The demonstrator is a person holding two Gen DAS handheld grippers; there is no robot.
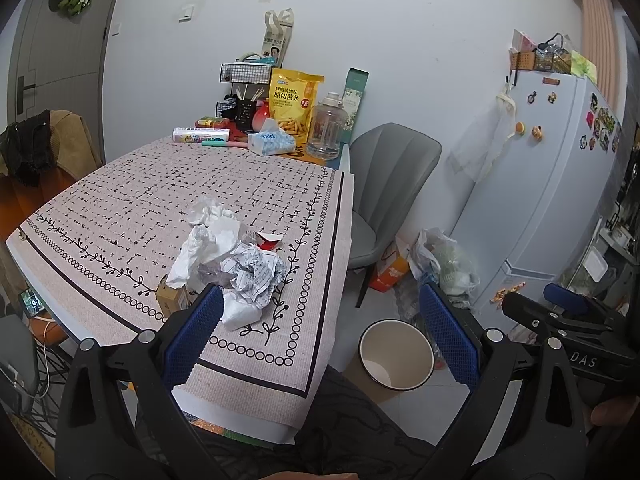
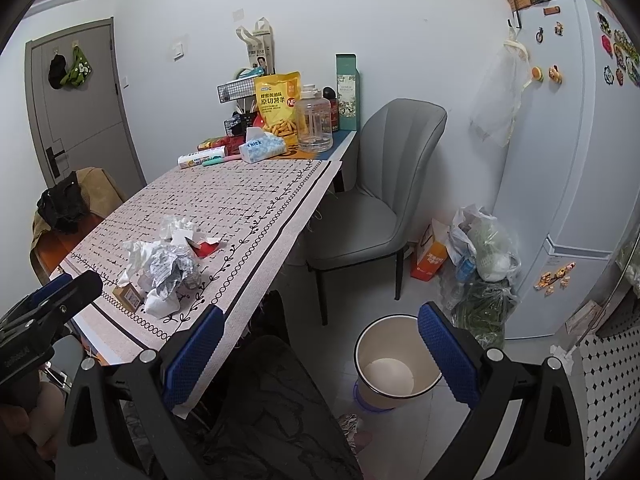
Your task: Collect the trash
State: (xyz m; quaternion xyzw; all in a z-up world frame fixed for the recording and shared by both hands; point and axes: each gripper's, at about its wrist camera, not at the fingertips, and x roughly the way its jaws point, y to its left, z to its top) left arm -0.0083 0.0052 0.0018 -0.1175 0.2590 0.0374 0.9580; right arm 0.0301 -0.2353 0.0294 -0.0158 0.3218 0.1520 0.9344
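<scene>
Crumpled paper trash (image 1: 224, 264) is seen heaped near the counter (image 1: 120, 200) edge, toward ten o'clock, within reach of both tongs, left (image 1: 320, 328) and right (image 2: 320, 344), held wide open and empty; a bin (image 1: 396, 354) waits below.

From my left wrist view, the counter (image 1: 120, 184) carries a yellow snack bag (image 1: 291, 102) at twelve o'clock, a clear jug (image 1: 326, 128) just right of it and a tissue pack (image 1: 270, 142) in front. A grey chair (image 1: 384, 184) stands at two o'clock, a white fridge (image 1: 552, 184) at three.
</scene>
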